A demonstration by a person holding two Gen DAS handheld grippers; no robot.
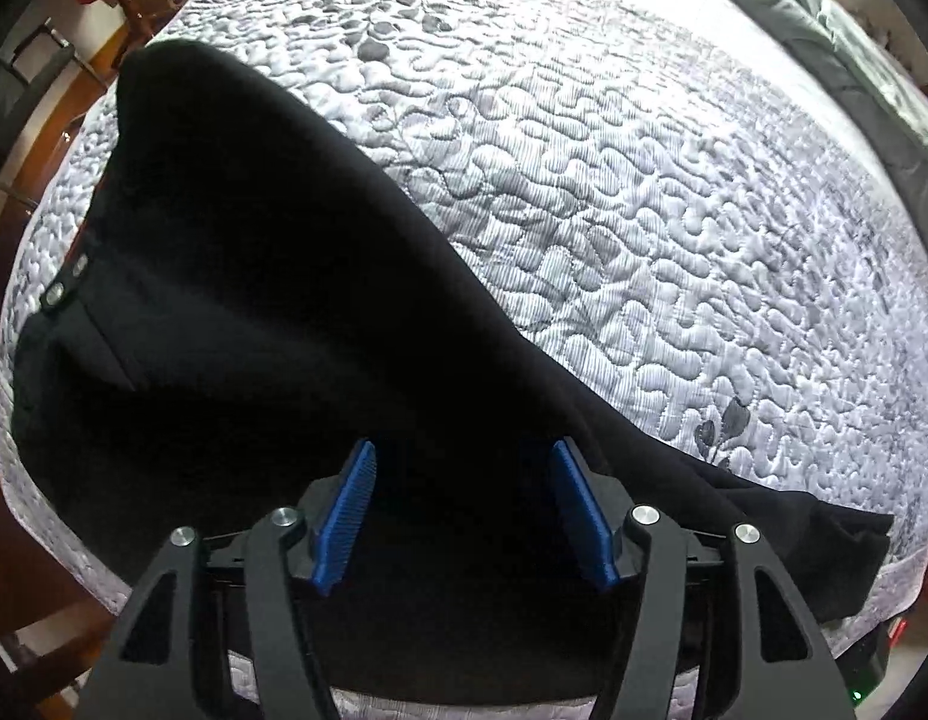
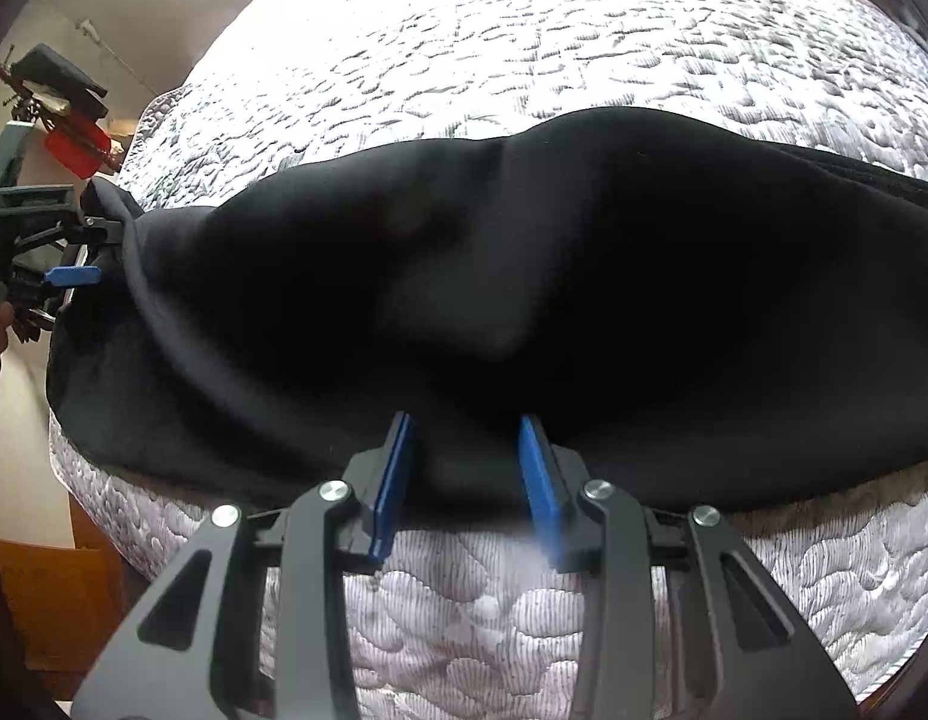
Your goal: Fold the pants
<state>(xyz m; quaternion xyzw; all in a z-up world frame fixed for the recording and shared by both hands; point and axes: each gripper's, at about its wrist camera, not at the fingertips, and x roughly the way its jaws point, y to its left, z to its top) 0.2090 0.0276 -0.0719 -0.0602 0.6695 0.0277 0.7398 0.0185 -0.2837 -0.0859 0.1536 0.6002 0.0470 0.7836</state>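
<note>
Soft, limp black pants [image 1: 236, 312] sprawl across the quilted bed [image 1: 644, 210], best pinched at hems or waistband, as the left hand-held gripper [image 1: 461, 462] hovers open and the right hand-held gripper [image 2: 467, 438] clamps the near edge.

Overexposed quilt [image 1: 614, 192], featureless black pants [image 2: 524, 276], fisheye-bent edges

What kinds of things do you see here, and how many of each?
Pants: 1
Quilt: 1
Blanket: 1
Grippers: 2, left gripper and right gripper
Total: 5
</note>
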